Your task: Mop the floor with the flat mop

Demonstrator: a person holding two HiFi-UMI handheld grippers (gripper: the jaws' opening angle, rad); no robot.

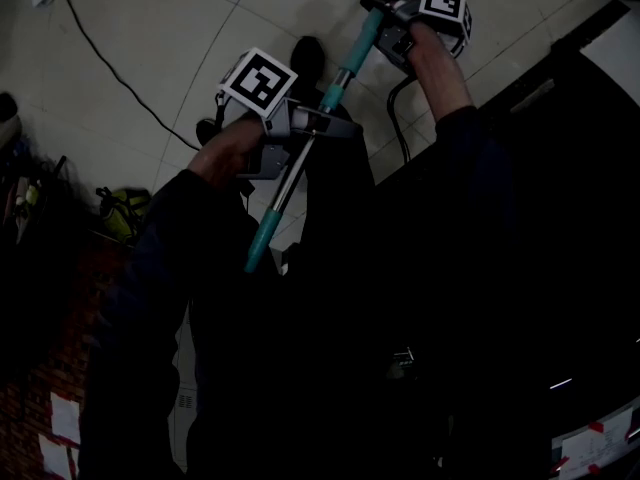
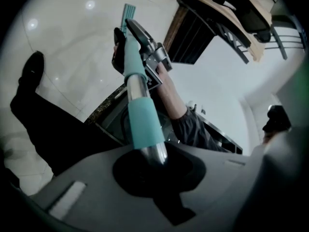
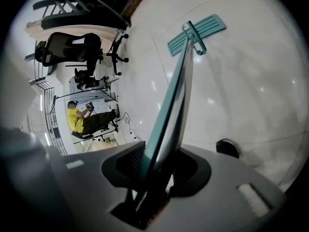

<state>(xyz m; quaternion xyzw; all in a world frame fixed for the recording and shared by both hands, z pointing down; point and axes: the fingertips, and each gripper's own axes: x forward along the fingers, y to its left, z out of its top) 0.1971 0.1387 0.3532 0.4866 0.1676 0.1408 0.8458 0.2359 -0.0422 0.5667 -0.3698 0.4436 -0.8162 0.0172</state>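
Pole direction is what the coming stroke turns on: the flat mop's pole [image 1: 340, 78] runs as one long slanted line from its teal upper end near the person's body, forward and down to the mop head [image 3: 197, 33], which lies flat on the pale tiled floor [image 3: 251, 81] well ahead of both grippers. The left gripper [image 1: 310, 123] sits higher up the pole, close to that upper end, and its fingers are closed around the shaft just below a teal sleeve, as the left gripper view shows. The right gripper [image 1: 385, 23] is the one nearer the mop head, further down the same shaft, and its fingers are likewise clamped on the pole, which rises straight out from between them toward the head in the right gripper view. The head's long side lies crosswise to the pole. Judging from this, a push or pull along the pole's own axis would slide the head over the tiles, with the right gripper steering and the left acting as the pivot near the top.
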